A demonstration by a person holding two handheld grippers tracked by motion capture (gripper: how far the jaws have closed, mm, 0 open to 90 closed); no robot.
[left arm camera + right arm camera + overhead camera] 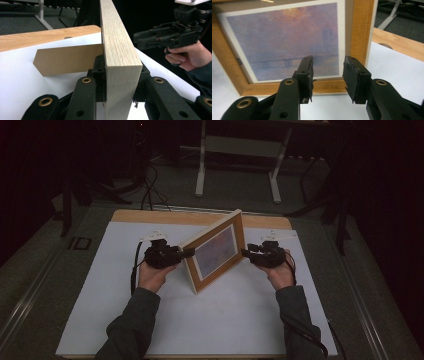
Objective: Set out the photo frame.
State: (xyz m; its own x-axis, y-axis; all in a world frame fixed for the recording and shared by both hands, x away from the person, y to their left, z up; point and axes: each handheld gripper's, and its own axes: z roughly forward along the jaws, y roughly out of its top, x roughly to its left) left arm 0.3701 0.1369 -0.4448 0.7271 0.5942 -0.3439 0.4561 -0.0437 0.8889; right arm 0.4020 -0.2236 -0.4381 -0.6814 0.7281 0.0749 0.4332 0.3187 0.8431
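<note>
Wood picture frame stands upright on the white tabletop, its misty bridge painting showing no readable writing. Left tongs pinch its end, the cardboard prop spread behind. Right tongs are spread, empty, just beside the frame.

I can read no words, numbers, brands or signs anywhere here. The print in my picture frame is a hazy purple and orange painting with no caption or signature that I can make out, and the frame's wooden edge and its brown cardboard stand are bare. The white sheet on my table carries no writing either.
</note>
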